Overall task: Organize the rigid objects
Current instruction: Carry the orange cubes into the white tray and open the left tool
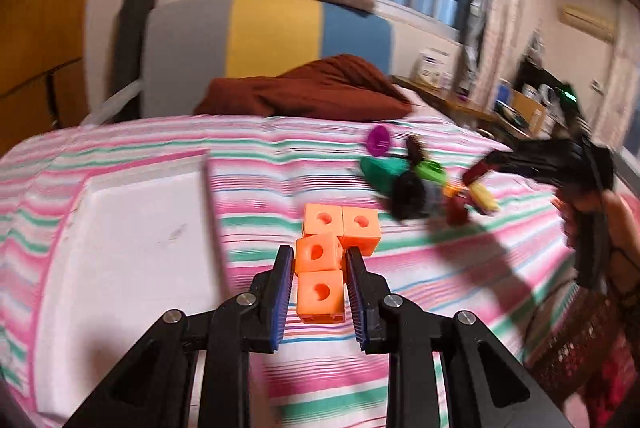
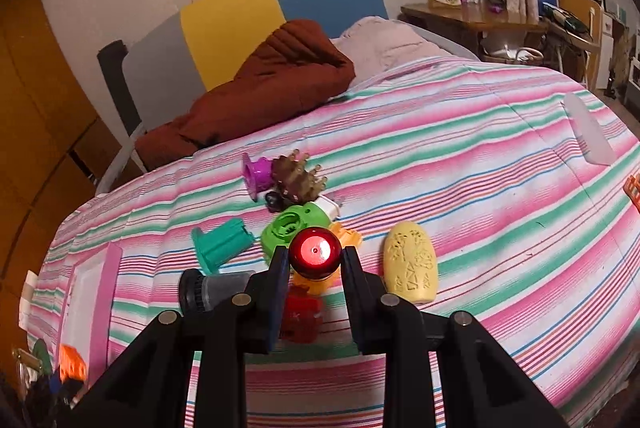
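The left gripper [image 1: 320,268] is pinching the orange linked cubes [image 1: 332,248], their chain running forward past the fingertips, with the white tray [image 1: 132,236] lying just left. The right gripper [image 2: 315,264] is clamping a red round-topped toy [image 2: 315,251] above the toy pile.
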The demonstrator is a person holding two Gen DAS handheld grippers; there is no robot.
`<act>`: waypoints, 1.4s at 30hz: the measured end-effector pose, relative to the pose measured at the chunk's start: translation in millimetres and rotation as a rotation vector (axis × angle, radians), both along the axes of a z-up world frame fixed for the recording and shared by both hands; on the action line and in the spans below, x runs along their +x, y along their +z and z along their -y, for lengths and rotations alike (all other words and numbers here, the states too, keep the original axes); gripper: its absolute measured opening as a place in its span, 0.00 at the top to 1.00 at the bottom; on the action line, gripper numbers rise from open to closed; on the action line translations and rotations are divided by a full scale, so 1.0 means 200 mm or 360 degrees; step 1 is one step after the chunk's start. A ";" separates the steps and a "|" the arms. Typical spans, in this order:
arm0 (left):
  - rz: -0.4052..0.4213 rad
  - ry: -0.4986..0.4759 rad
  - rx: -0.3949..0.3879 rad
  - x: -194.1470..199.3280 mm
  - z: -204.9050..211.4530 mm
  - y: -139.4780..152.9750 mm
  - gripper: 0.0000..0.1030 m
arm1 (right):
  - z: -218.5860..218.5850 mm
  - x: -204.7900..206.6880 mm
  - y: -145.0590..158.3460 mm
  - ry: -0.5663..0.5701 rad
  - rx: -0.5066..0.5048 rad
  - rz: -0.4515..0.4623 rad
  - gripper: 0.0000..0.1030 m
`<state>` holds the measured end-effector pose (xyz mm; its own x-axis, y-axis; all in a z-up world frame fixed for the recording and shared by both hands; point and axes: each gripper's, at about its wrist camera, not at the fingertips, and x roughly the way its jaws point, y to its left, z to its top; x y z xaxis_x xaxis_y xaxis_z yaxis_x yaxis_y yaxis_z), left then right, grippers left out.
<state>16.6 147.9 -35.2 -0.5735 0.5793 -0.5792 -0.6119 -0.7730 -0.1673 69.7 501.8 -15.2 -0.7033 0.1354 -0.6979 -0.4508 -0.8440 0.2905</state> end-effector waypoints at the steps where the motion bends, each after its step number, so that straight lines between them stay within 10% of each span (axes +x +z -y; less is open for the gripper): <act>1: 0.0021 0.0043 0.0008 -0.03 0.04 0.00 0.74 | 0.01 0.00 0.01 0.0013 0.0000 -0.0015 0.75; 23: 0.0383 0.0677 -0.0107 -0.62 0.51 -0.18 0.74 | 0.20 -0.03 0.07 0.0356 0.0047 -0.0167 0.75; 42: 0.0122 0.0686 0.0000 -0.26 0.59 -0.11 0.25 | 0.38 -0.08 0.06 0.0599 0.0158 -0.0128 0.75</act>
<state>-35.3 29.9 -57.1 -0.7183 0.2962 -0.6295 -0.2191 -0.9551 -0.1993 53.6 425.8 -2.7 -0.7684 -0.0781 -0.6352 -0.0837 -0.9718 0.2206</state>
